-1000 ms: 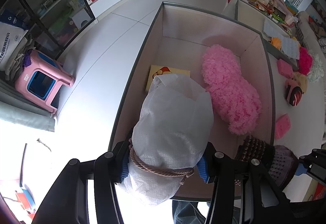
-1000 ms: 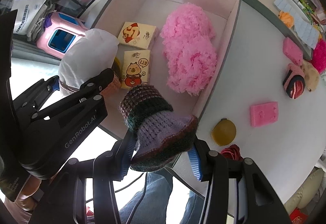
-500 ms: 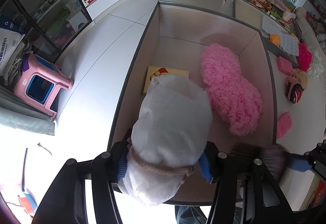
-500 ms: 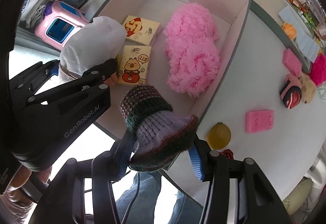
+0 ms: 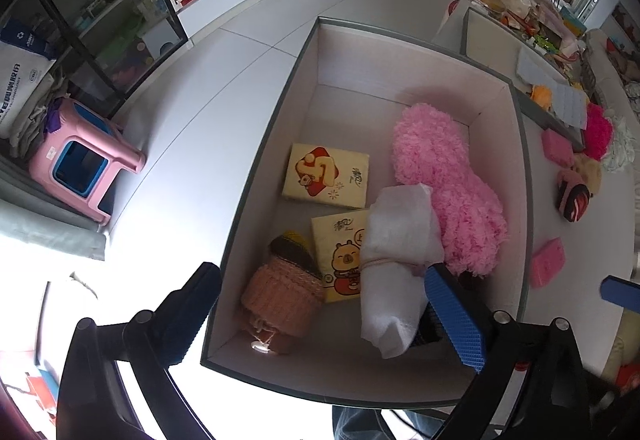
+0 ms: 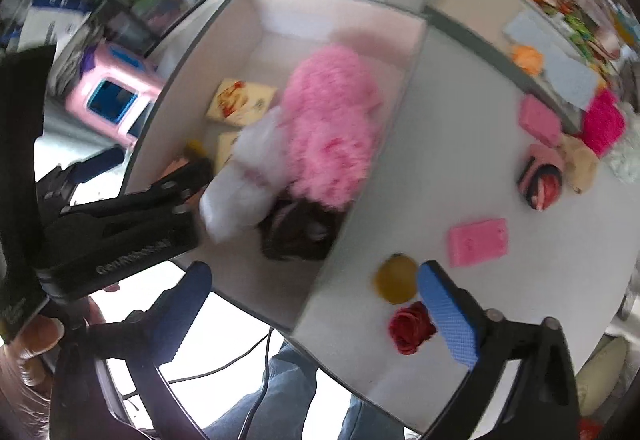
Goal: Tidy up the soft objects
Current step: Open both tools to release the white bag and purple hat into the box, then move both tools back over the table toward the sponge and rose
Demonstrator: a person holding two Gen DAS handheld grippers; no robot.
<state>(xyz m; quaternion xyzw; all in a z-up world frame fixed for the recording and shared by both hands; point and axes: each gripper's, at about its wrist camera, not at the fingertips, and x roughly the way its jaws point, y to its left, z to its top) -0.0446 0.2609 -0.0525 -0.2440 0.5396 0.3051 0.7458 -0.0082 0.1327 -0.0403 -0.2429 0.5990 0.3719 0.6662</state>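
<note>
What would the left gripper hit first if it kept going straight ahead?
Probably the tan knit pouch in the box, lying between the open left gripper fingers' line; the white bundle sits just right of it. Depth is unclear.

left tool (image 5: 320, 316): was clamped on the white tied sack (image 5: 398, 268), now spread wide, sack dropped into the box (image 5: 260, 176) at lower centre of frame, against the pink fluffy pillow (image 5: 444, 192) | right tool (image 6: 316, 304): has let go too, knitted hat (image 6: 298, 230) now lying in the box's near corner beside the sack
</note>
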